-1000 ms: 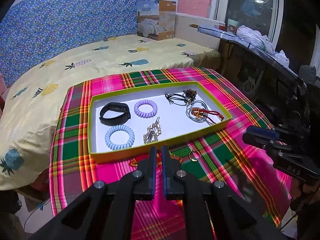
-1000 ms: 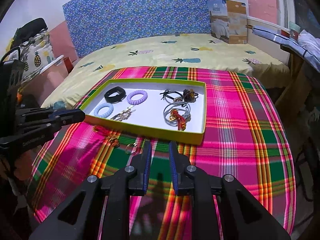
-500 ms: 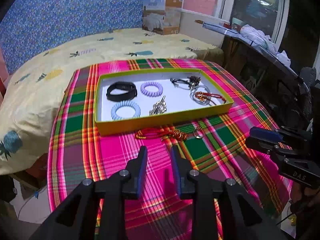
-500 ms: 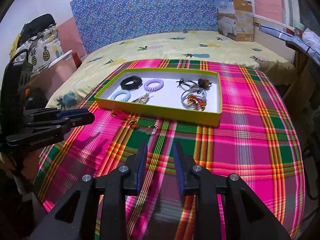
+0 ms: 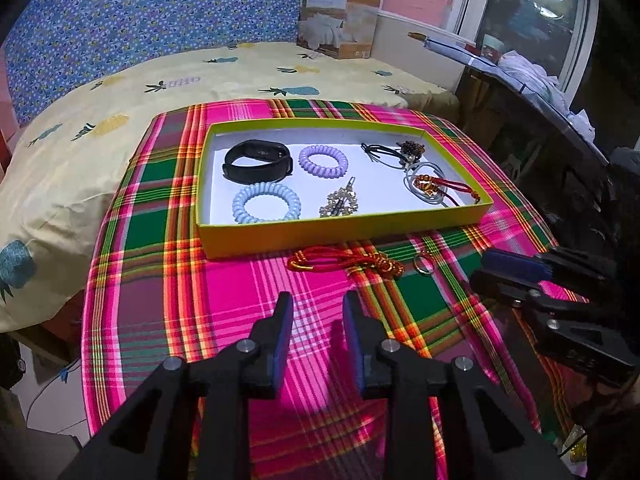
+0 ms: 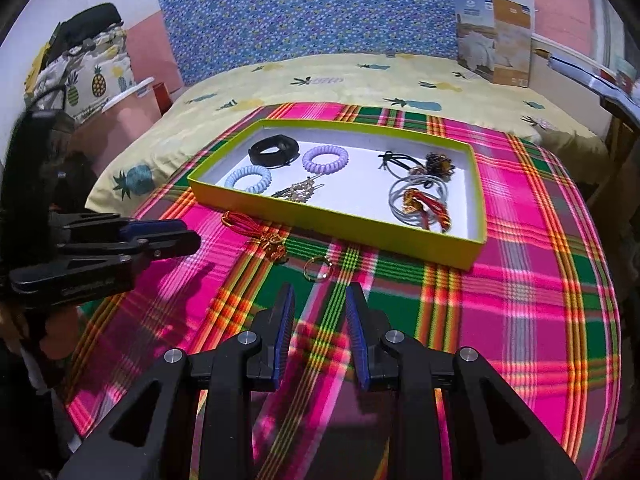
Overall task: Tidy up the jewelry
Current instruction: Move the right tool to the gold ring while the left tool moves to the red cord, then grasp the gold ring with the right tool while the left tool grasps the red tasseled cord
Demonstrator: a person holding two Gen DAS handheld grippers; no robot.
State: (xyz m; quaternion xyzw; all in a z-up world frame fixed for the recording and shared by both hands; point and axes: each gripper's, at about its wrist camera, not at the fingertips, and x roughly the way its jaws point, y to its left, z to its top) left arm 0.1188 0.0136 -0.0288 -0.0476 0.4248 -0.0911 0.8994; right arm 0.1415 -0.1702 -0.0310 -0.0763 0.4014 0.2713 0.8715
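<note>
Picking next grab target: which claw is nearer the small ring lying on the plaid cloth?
Right claw, just short of the small ring. Left claw sits farther back, off to the ring's left.

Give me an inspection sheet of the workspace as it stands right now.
Surface: plaid cloth over a table, set against a bed.
Job's things: yellow-green tray holds a black band, purple coil tie, blue coil tie, metal hair clip, dark hair ties and grey rings with a red cord. Outside it, on the cloth: red cord bracelet and small ring.
Clutter: nothing seen on the cloth.
Grippers: left gripper open, empty; right gripper open, empty.
Cables: nothing seen.
Surroundings: pineapple bedsheet, blue headboard, cardboard box, window.
</note>
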